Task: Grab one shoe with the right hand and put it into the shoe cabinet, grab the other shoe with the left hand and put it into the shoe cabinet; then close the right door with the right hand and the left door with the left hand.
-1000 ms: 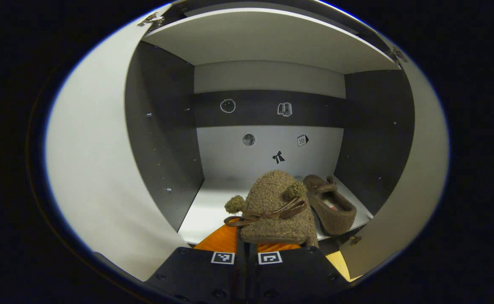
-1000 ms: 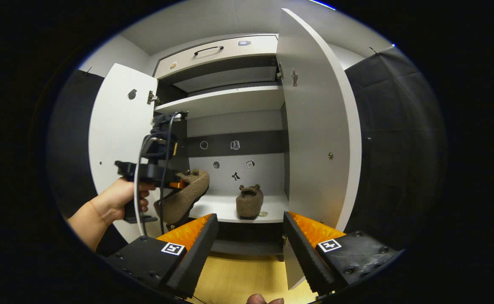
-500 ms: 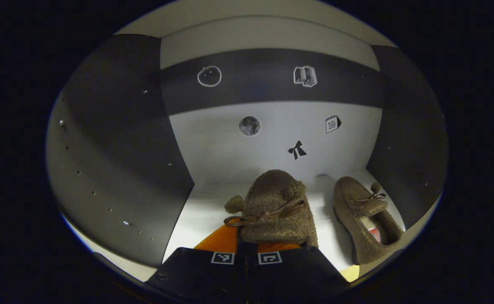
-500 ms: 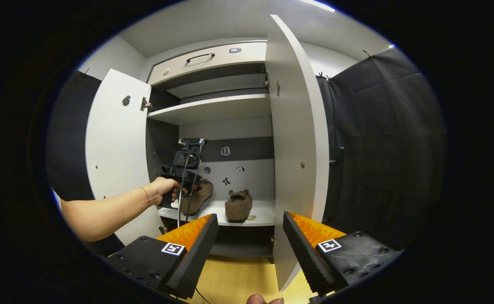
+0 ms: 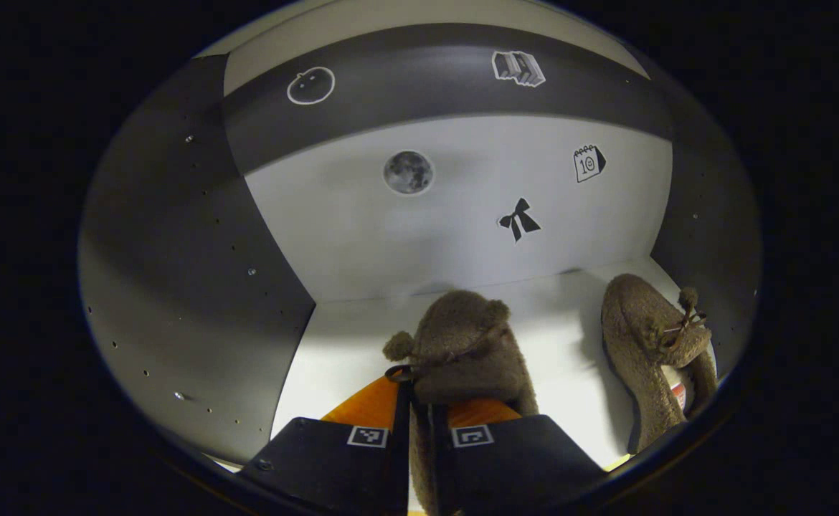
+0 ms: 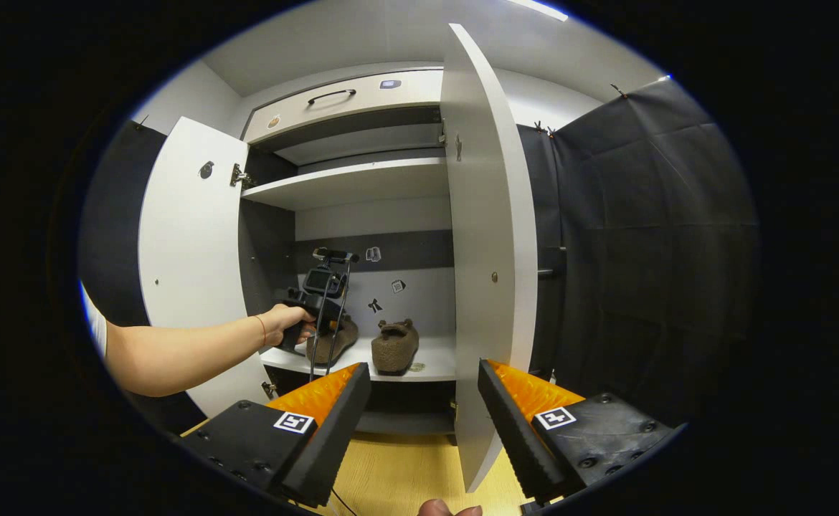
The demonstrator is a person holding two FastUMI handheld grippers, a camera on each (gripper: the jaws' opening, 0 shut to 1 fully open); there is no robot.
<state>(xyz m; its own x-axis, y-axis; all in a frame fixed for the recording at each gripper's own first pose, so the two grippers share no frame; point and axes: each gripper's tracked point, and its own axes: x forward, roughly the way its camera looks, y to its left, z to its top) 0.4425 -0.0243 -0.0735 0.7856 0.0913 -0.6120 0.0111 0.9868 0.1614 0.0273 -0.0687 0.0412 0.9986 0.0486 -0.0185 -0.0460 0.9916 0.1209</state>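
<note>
On my left, the left door (image 6: 193, 258) stands wide open. My left gripper (image 5: 419, 423) is inside the cabinet (image 6: 351, 183), its fingers nearly together and pinching the heel of a shoe (image 5: 462, 351) whose toe points at the back wall. Its sole seems down on the shelf (image 5: 326, 358), though I can't be sure. The other shoe (image 5: 652, 344) lies just right of it. Farther right, the right door (image 6: 491, 272) is open edge-on. My right gripper (image 6: 423, 401) hangs outside, spread wide, holding nothing.
</note>
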